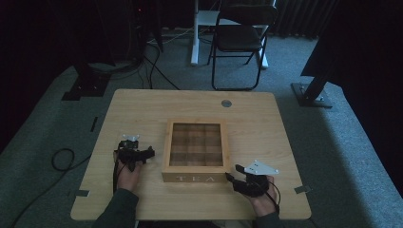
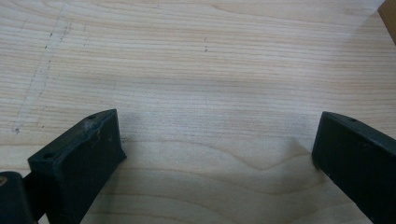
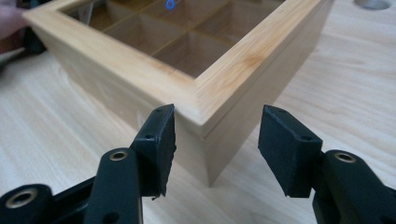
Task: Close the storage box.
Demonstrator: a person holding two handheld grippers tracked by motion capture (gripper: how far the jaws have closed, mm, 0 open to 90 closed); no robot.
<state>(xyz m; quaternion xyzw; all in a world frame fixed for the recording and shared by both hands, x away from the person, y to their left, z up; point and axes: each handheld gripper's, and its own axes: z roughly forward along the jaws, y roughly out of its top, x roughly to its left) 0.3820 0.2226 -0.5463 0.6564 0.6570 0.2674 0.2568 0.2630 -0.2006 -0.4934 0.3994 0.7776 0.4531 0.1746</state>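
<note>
A wooden tea box (image 1: 195,178) with a glass lid and "TEA" on its front stands closed in the middle of the table (image 1: 142,107). My right gripper (image 1: 233,172) is at the box's front right corner. In the right gripper view the jaws (image 3: 217,140) stand apart on either side of that corner of the box (image 3: 140,70), and a gap shows on the right side. My left gripper (image 1: 134,151) rests left of the box, open wide over bare wood (image 2: 217,140), with nothing between its fingers. A corner of the box (image 2: 390,14) shows at the top right there.
A round grey cap (image 1: 226,103) sits in the tabletop behind the box. A black folding chair (image 1: 240,38) stands on the carpet beyond the table. Cables (image 1: 62,159) lie on the floor at the left, and a stand base (image 1: 311,95) is at the back right.
</note>
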